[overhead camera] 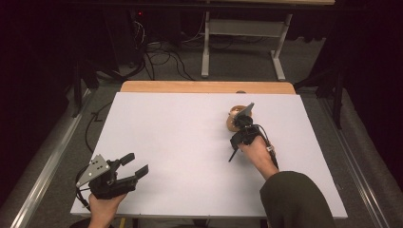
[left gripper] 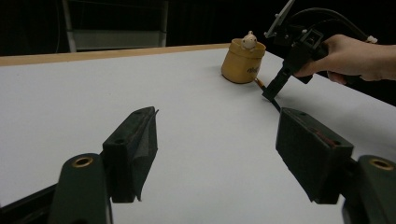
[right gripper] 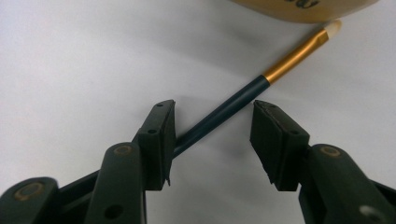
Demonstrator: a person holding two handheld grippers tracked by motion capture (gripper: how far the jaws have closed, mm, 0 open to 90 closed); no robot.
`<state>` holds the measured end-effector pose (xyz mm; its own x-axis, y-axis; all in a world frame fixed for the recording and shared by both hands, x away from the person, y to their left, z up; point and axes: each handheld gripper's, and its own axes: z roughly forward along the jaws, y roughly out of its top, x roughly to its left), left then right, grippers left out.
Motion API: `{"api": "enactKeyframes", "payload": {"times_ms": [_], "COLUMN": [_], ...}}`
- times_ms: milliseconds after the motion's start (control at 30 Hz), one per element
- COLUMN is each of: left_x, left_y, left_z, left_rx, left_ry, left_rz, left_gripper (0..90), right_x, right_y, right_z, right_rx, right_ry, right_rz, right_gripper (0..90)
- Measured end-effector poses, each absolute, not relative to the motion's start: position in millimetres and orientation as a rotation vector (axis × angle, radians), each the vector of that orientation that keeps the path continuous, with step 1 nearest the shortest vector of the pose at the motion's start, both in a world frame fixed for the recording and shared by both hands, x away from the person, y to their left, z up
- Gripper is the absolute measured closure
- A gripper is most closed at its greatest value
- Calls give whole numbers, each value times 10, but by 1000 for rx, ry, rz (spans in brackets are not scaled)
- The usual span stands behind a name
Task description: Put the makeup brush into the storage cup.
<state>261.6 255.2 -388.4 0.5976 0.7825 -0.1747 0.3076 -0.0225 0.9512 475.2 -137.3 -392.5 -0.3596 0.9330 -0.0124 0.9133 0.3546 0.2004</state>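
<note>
Nearest the person, at the front left of the white tabletop [overhead camera: 190, 156], the left claw [overhead camera: 135, 167] rests low with its jaws spread wide and nothing between them; a grey three-cornered plate sits on top of it. In the left gripper view its two black pads stand well apart over bare white surface, and nothing lies between this claw and the things farther off.

Farther in, right of the middle, the right claw [right gripper: 212, 133] points down at a thin brush [right gripper: 233, 108] that lies flat on the tabletop. The brush has a dark blue handle, a gold ferrule and a pale tip. In the right gripper view the handle runs slantwise between the jaws: the left pad touches it or lies just against it, the right pad stands apart from it, so the jaws are half spread around the handle and not pinching it. A dark green sleeve [overhead camera: 292, 197] covers the right forearm.

Just beyond the brush tip stands a small tan pot [left gripper: 243, 60] with a pale figure [left gripper: 249, 42] at its top; the tip lies just beside the pot's base.

Past the white surface a wooden edge [overhead camera: 209, 87] shows, then grey carpet, loose cables and the legs of another table [overhead camera: 242, 45] in a dark room.
</note>
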Motion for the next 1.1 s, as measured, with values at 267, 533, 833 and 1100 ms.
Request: {"api": "enactKeyframes", "payload": {"times_ms": [267, 533, 833, 1100], "left_x": [2614, 2619, 2618, 2616], "left_y": [2549, 2547, 2546, 2547], "left_z": [-3884, -3888, -3888, -3888], "left_rx": [1605, 1608, 1607, 1606], "left_ry": [932, 935, 935, 935], "left_rz": [486, 485, 486, 488], "left_gripper": [300, 299, 299, 300], "right_x": [4733, 4713, 4703, 4698], "right_y": [-1441, -1530, -1597, -1641], "right_z": [-3917, -3910, -3905, -3901], "right_rx": [1709, 1722, 1720, 1691], "right_ry": [2485, 2487, 2497, 2514], "right_rz": [249, 260, 247, 217], "right_gripper": [584, 626, 692, 751]}}
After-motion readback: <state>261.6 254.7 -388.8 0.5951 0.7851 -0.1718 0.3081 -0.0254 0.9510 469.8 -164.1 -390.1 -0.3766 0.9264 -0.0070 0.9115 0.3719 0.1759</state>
